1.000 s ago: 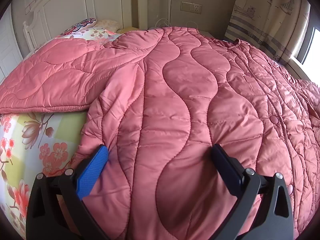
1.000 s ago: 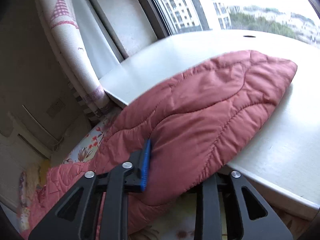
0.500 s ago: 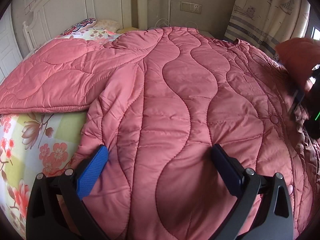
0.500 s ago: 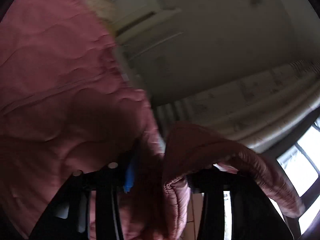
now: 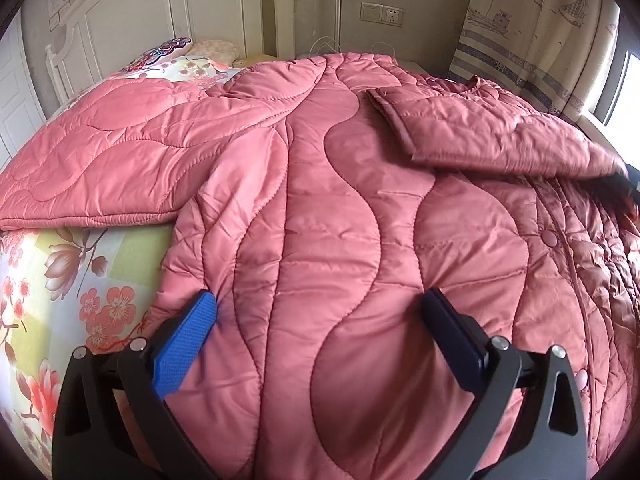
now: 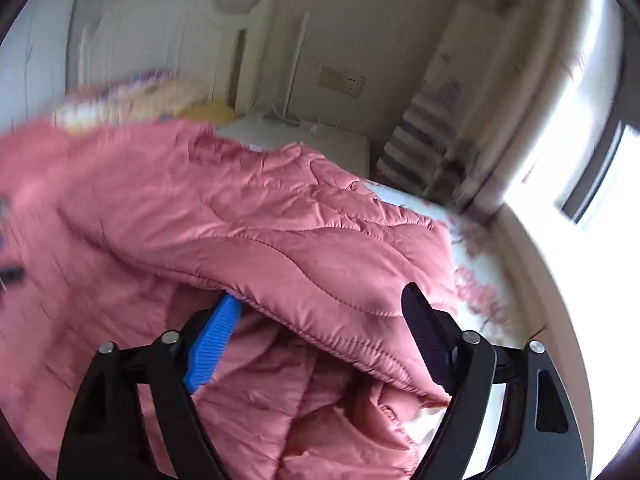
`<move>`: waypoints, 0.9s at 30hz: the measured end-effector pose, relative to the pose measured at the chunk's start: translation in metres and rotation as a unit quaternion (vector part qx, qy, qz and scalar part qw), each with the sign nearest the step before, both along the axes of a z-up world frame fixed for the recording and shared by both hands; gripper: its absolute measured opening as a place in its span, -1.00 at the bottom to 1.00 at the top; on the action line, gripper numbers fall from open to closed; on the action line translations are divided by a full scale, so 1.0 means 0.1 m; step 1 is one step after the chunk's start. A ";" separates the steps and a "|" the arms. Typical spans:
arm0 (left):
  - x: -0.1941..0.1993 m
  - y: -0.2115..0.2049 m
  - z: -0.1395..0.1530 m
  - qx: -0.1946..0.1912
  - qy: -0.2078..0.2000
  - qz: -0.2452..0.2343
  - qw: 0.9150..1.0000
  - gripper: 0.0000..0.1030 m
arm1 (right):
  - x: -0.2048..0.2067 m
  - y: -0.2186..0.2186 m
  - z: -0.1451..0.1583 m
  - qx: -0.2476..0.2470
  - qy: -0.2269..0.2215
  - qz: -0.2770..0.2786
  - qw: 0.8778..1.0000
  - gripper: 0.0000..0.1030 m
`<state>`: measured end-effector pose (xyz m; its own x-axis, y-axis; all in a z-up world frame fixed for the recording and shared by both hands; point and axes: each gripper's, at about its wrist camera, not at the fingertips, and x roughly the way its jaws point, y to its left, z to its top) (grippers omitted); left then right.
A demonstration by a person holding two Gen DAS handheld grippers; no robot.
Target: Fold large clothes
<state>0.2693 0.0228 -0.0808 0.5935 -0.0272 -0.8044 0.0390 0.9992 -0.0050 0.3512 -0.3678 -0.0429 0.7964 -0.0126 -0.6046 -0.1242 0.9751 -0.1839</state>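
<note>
A bed (image 5: 60,280) with a floral sheet carries the pink quilted coat (image 5: 320,220), which is spread across most of it, front up, its snap buttons (image 5: 549,237) in a row toward the window side of the bed. One sleeve (image 5: 92,168) lies stretched out toward the headboard (image 5: 132,20) side; the other sleeve (image 5: 480,128) is folded across the coat's chest, cuff toward the middle. The left hand-held gripper (image 5: 320,320) rests at the coat's hem, fingers spread wide, gripping nothing. The right hand-held gripper (image 6: 320,320) is spread too, the folded sleeve (image 6: 300,248) draped loosely between its fingers.
</note>
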 end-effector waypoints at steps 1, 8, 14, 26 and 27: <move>0.01 0.00 0.00 0.000 0.000 0.000 1.000 0.96 | 0.03 -0.04 0.05 0.029 -0.001 -0.007 1.000 0.49; -0.04 0.04 0.03 -0.014 0.012 -0.019 1.000 0.96 | 0.40 0.46 -0.24 -0.020 0.077 -0.016 0.997 0.50; -0.10 0.07 0.79 -0.118 0.007 -0.121 0.986 0.96 | 0.15 0.39 -0.41 -0.067 0.085 0.018 0.994 0.55; 1.32 -0.59 0.74 -0.142 0.043 -0.099 0.984 0.96 | 0.16 0.70 -0.53 -0.177 0.022 0.086 0.980 -0.39; 1.40 -0.66 0.71 -0.137 0.045 -0.101 0.984 0.96 | 0.12 0.70 -0.51 -0.179 0.015 0.090 0.980 -0.55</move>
<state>0.4090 -0.0429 -0.0102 0.4798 -0.3602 -0.8000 0.2231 0.9320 -0.2858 0.3629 -0.2980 -0.0942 0.7877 -0.0896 -0.6095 -0.2980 0.8105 -0.5043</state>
